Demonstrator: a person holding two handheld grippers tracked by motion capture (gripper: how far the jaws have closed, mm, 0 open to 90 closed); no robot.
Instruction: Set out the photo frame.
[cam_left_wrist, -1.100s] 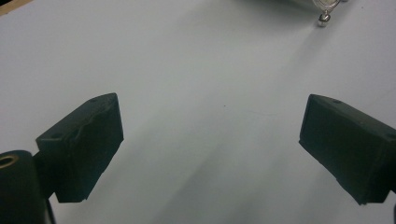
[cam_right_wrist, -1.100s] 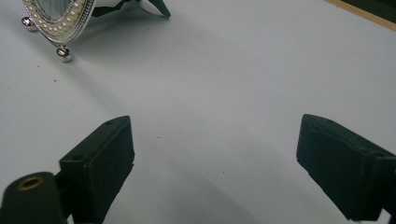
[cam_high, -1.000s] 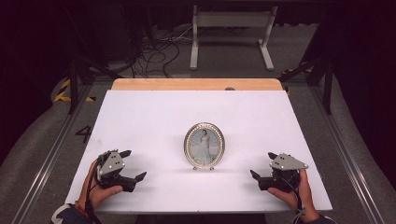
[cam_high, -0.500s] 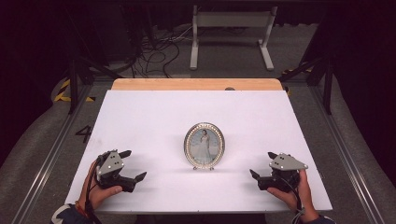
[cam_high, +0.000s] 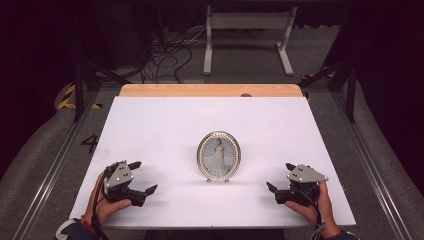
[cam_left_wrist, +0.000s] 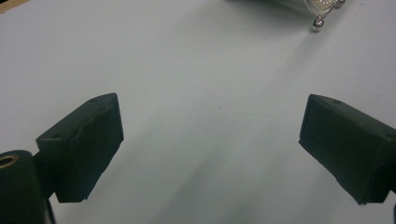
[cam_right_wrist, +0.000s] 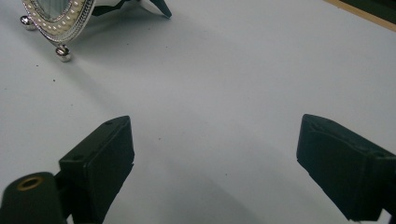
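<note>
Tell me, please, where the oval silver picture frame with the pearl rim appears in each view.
High view: the oval silver picture frame stands upright at the table's centre.
Left gripper view: its ball foot at the top right edge.
Right gripper view: its lower rim, top left.
Shared landmark: the white tabletop.

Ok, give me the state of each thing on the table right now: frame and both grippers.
Frame: upright on its small ball feet, mid-table, untouched, picture facing the person.
Left gripper: open, empty, low over the table to the frame's left, apart from it.
Right gripper: open, empty, low over the table to the frame's right, apart from it.
Table: white sheet, flat.
</note>
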